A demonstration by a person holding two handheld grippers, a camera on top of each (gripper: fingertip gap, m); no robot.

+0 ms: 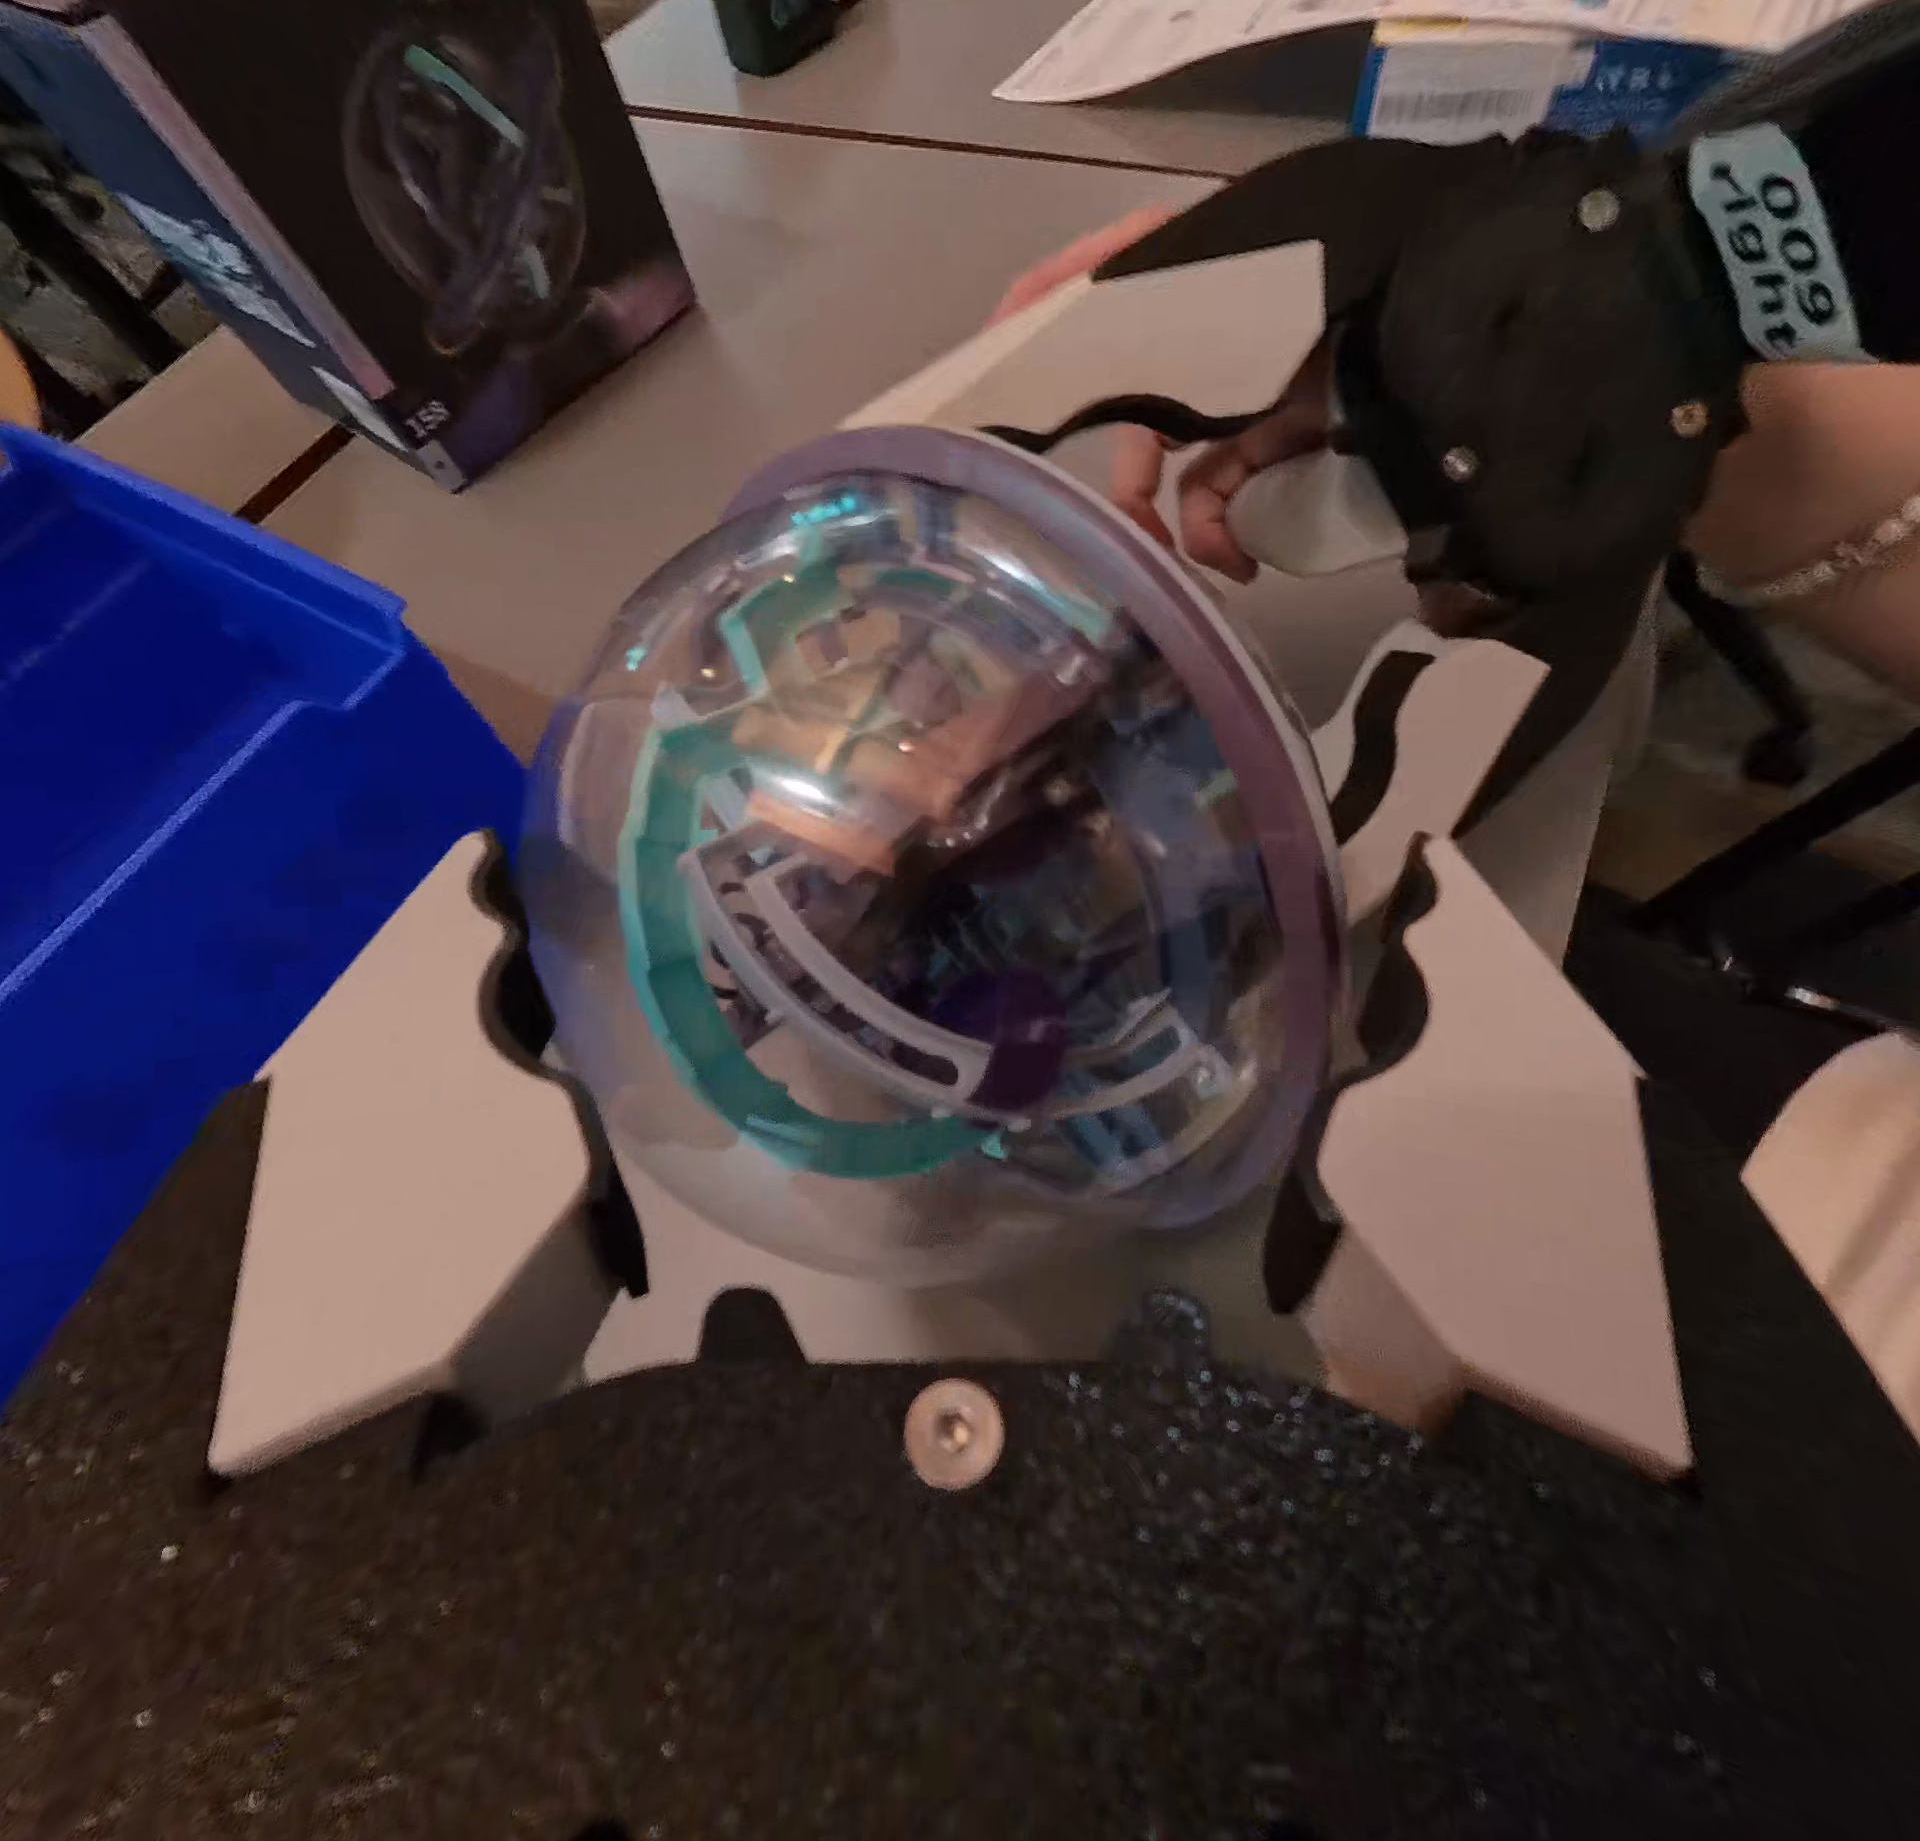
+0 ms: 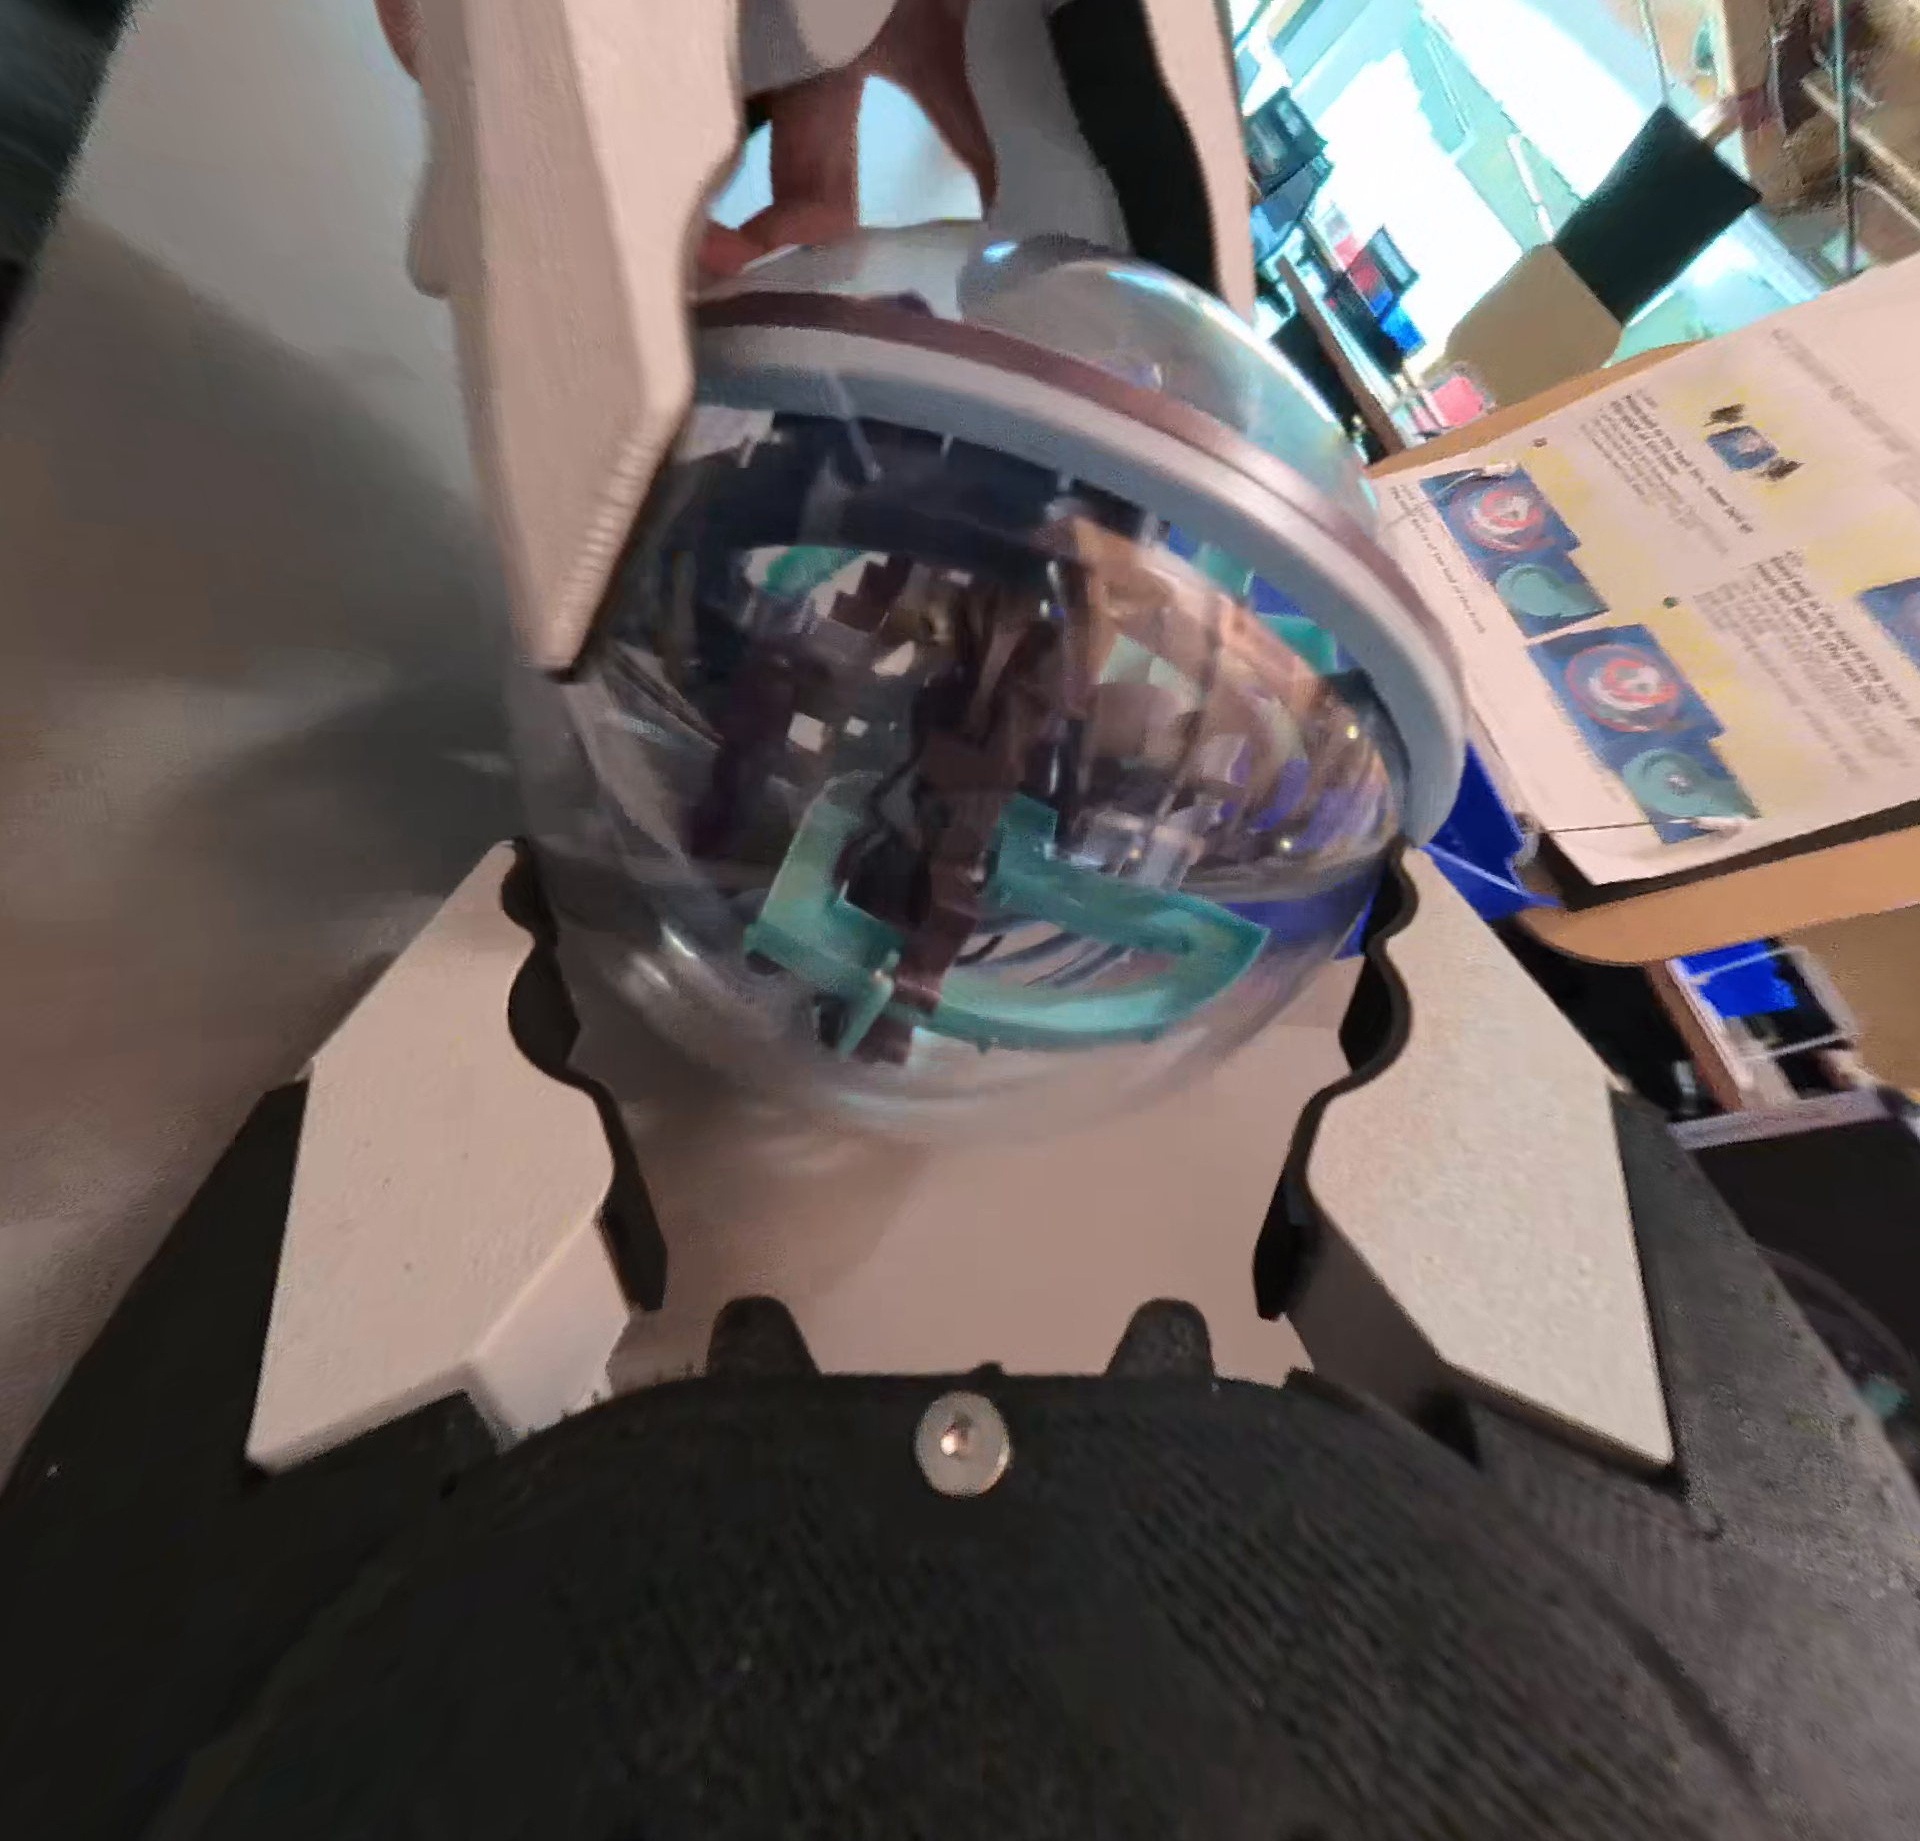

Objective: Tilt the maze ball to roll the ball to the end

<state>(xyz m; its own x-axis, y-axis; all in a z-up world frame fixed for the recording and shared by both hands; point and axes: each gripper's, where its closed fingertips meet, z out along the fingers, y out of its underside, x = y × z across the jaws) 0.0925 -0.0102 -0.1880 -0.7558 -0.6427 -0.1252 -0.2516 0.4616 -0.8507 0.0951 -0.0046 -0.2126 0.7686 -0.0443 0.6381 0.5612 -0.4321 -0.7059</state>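
Observation:
The maze ball (image 1: 935, 856) is a clear sphere with a lilac ring around its middle and teal, grey and purple tracks inside. It is held tilted above the table. My left gripper (image 1: 940, 960) is shut on it, one white finger (image 1: 416, 1116) on each side. My right gripper (image 2: 961, 918) is shut on the same maze ball (image 2: 966, 752) from the opposite side. The right gripper (image 1: 1507, 337) also shows in the left wrist view, and the left gripper's fingers (image 2: 561, 337) show in the right wrist view. I cannot make out the small ball inside.
A blue bin (image 1: 156, 752) sits close on the left and a dark product box (image 1: 395, 181) stands behind it on the beige table (image 1: 831, 264). A printed instruction sheet (image 2: 1714, 596) lies on a box at the right. A person's hand (image 1: 1205, 503) holds the right gripper.

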